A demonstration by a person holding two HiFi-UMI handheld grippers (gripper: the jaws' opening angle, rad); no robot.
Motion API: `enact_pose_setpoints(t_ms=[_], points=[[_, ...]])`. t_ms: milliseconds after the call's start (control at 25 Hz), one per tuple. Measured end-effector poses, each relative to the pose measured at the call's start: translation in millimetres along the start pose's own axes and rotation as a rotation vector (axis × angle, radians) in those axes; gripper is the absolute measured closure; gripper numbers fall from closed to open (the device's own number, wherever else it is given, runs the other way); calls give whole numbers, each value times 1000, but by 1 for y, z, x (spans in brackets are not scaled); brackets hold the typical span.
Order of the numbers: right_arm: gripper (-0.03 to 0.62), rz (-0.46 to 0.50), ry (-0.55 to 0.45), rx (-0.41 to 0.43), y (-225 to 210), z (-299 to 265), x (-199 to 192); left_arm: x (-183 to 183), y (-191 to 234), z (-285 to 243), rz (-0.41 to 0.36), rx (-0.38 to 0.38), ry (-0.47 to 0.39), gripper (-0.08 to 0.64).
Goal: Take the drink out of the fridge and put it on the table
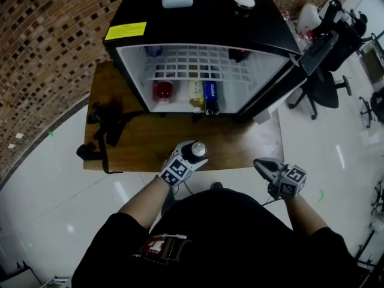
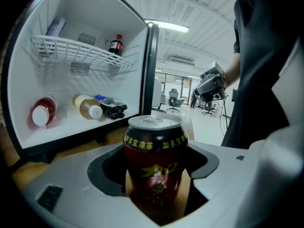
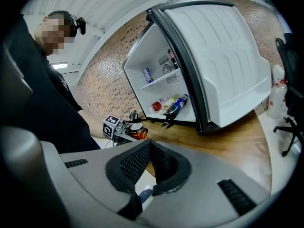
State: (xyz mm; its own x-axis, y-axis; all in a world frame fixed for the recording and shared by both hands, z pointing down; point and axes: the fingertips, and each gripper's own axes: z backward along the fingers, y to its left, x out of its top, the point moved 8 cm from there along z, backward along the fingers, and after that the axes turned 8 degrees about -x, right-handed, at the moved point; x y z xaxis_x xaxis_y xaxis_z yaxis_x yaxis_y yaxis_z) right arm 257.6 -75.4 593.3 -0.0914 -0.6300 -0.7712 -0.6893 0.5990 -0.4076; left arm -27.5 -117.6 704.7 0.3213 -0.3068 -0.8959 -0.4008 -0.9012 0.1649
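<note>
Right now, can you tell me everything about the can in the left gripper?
The can looks like a metal drink can. It is dark red with a black band near the top, yellow characters on the side, and a shiny silver lid. It stands upright between the jaws of the left gripper, which press on its sides. It is outside the fridge, at the near edge of the wooden table. Whether its bottom rests on the wood cannot be seen.

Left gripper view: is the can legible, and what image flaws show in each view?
Left gripper view: the can between the jaws is dim but its yellow print is legible, and the fridge walls bow from wide-angle distortion. Head view: bright reflections spot the glossy floor. Right gripper view: a black vignette rings the frame.
</note>
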Motion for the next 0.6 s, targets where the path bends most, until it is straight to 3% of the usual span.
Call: enact_pose_setpoints(t_ms=[120, 320, 440, 600], points=[[598, 24, 6, -9, -4, 2, -1, 0, 2, -8, 3, -1, -14, 227], [598, -29, -5, -4, 3, 0, 1, 3, 11, -20, 0, -5, -41, 227], [598, 19, 17, -9, 0, 1, -4, 2, 12, -18, 13, -9, -46, 225], [598, 13, 9, 8, 2, -3, -3, -7, 9, -14, 30, -14, -4, 201]])
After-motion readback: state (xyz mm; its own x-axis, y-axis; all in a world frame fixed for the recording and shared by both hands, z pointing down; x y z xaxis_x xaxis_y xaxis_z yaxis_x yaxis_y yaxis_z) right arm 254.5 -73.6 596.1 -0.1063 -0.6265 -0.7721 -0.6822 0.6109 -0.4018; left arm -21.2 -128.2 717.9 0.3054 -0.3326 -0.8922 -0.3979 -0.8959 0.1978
